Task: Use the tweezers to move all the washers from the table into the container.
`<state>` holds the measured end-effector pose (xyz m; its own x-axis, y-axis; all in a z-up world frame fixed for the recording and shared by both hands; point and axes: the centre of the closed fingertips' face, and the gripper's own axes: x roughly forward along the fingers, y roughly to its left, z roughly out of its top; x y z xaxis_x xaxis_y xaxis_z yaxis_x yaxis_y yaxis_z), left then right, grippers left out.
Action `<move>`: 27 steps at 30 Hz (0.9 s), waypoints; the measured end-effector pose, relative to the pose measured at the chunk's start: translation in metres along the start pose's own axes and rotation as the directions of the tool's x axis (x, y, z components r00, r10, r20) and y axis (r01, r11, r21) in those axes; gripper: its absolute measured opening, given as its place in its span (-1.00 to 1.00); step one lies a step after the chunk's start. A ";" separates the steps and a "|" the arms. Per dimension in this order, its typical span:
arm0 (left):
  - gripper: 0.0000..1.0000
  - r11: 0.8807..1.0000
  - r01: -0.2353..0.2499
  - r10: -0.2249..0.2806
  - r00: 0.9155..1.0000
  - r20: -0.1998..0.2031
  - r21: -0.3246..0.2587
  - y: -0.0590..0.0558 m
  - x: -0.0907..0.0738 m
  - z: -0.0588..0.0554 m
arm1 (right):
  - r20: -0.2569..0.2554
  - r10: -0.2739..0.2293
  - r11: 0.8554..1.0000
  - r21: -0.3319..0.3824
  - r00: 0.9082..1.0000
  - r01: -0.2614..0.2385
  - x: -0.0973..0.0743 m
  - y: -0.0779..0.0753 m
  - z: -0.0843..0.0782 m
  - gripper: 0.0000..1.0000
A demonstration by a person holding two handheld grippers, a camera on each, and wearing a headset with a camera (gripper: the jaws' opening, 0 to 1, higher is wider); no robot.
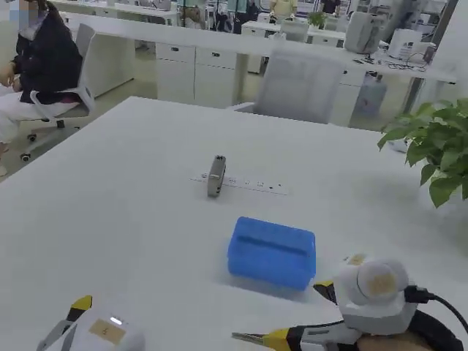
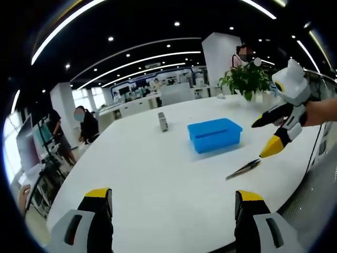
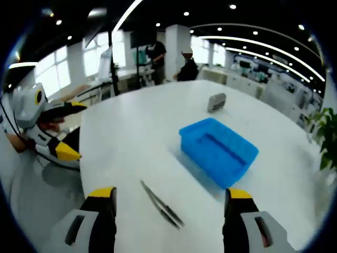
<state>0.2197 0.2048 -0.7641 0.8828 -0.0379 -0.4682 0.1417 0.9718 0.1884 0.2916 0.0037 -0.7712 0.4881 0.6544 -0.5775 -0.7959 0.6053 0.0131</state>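
**Not yet begun: tweezers lie ungripped**

The tweezers (image 3: 160, 204) lie flat on the white table (image 1: 131, 205), between the jaws of the right gripper (image 3: 171, 194). Those jaws stand wide apart and grip nothing. The left gripper (image 2: 172, 195) is likewise spread wide and empty, over bare tabletop. The blue container (image 3: 202, 164) sits at about 1 o'clock from the tweezers, near but not touching them. In the head view a power strip (image 1: 252, 184) lies at the container's 11 o'clock. I can make out no washers on the table or in the container; they may be too small to tell. By my reading, everything is left to do: take up the tweezers, then carry each washer over.
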 end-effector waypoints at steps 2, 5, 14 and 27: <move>0.98 1.000 0.007 -0.007 1.000 0.001 -0.017 0.001 -0.002 0.003 | 0.045 -0.019 1.000 0.015 0.999 0.019 -0.012 0.006 0.005 0.79; 0.98 0.998 0.018 -0.017 1.000 0.012 -0.066 0.003 -0.004 0.007 | 0.087 -0.056 0.998 0.039 0.995 0.053 -0.023 0.004 -0.001 0.95; 0.98 0.997 0.017 -0.016 1.000 0.015 -0.075 0.013 -0.008 0.020 | 0.183 -0.180 0.976 0.157 0.966 0.152 -0.059 0.003 -0.005 0.98; 0.98 0.999 0.042 -0.041 0.999 0.017 -0.032 0.009 -0.002 0.027 | 0.164 -0.214 0.966 0.180 0.963 0.184 -0.060 -0.003 -0.019 0.98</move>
<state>0.2317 0.2073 -0.7379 0.8836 -0.0819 -0.4609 0.1640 0.9763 0.1410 0.2581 -0.0460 -0.7523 0.6992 0.5750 -0.4248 -0.6147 0.7870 0.0535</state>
